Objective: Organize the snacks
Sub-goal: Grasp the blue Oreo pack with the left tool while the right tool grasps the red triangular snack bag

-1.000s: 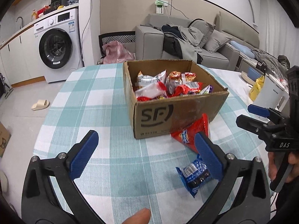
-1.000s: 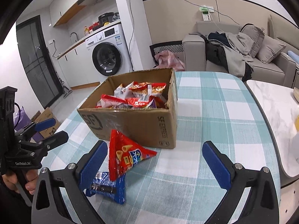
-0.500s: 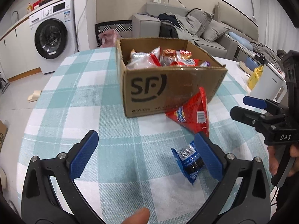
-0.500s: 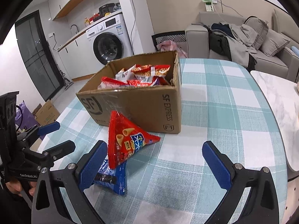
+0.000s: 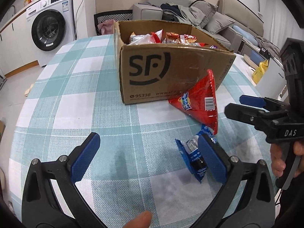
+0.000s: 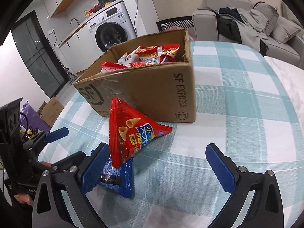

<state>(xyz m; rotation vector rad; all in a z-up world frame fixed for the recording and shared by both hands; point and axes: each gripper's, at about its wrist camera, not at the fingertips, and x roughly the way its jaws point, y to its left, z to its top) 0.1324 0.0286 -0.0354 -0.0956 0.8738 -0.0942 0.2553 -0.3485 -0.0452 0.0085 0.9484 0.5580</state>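
The red triangular snack bag (image 6: 131,134) stands propped against the front of the cardboard box (image 5: 171,76), its lower corner overlapping the flat blue snack packet (image 6: 119,178) lying on the desk (image 5: 76,98); the box already holds a heap of other packets. Both tools are spread wide and hold nothing: the left tool (image 5: 148,159) has its right pad just beside the blue packet, and the right tool (image 6: 161,169) brackets both loose snacks. Closing on the blue packet could drag the red bag over, and the thin foil may slide out of a shallow pinch. The checked teal cloth could bunch under a low finger. Behind are a washing machine (image 5: 49,30) and a grey sofa (image 5: 190,13) piled with clothes.
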